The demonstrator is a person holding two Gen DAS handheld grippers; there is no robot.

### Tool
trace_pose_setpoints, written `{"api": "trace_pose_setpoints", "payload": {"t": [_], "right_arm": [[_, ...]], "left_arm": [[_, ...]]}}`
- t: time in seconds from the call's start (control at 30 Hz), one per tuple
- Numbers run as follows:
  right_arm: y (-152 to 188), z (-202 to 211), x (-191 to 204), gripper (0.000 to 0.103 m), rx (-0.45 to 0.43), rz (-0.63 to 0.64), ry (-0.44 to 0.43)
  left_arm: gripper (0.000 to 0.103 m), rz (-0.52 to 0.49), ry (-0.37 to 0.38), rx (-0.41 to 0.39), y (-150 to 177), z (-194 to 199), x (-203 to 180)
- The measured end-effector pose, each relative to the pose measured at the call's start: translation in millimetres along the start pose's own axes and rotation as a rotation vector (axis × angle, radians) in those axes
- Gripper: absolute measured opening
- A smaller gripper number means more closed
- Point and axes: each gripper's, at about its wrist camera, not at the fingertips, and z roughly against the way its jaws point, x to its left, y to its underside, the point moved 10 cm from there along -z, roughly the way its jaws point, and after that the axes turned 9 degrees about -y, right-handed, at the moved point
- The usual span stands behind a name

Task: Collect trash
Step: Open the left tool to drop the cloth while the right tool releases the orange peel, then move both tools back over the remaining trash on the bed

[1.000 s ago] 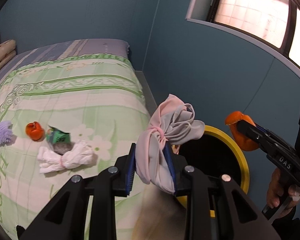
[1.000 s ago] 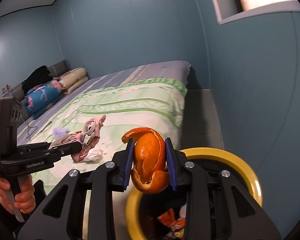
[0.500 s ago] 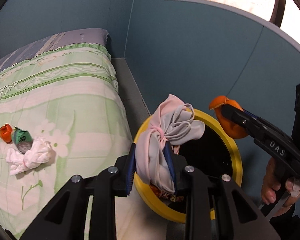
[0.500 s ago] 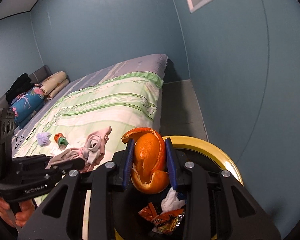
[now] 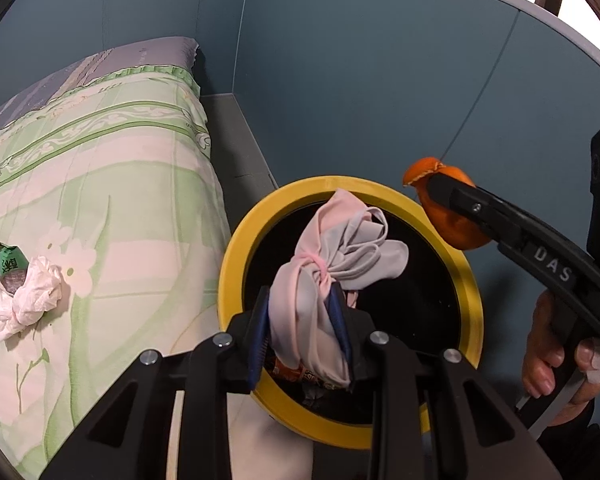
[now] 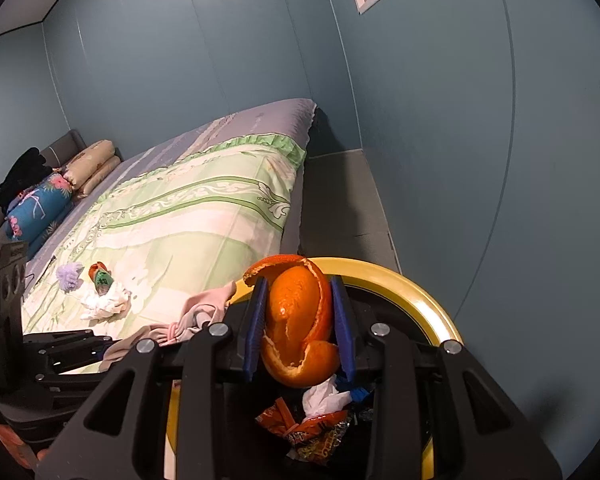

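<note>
Trash bin (image 5: 236, 264) sits right under both loads: your left tongs (image 5: 302, 326) pinch the knotted cloth (image 5: 332, 256), your right tongs (image 6: 300, 330) pinch the orange peel (image 6: 300, 320). Centre each over the dark opening, clear of the yellow rim, before you let go.

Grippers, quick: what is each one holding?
Left gripper: shut on the cloth, over the bin.
Right gripper: shut on the orange peel.

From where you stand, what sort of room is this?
A bedroom, most likely. A bed with a green floral quilt takes up most of the room, pillows are stacked at its head, and a yellow-rimmed bin stands on the floor beside it against the blue wall.
</note>
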Motion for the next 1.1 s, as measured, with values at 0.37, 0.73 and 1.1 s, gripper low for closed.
{"api": "trace_pose_setpoints", "payload": {"t": [0.37, 0.73, 1.1], "right_arm": [[-3, 2, -24, 0.047, -0.008, -0.081, 0.038], [-12, 8, 11, 0.053, -0.051, 0.001, -0.037], [-13, -10, 84, 0.062, -0.019, 0.16, -0.14]], "left_arm": [[0.063, 0.07, -0.008, 0.009, 1, 2, 18], [0.068, 0.145, -0.056, -0.025, -6, 20, 66], [0.082, 0.274, -0.133, -0.082, -4, 49, 149]]}}
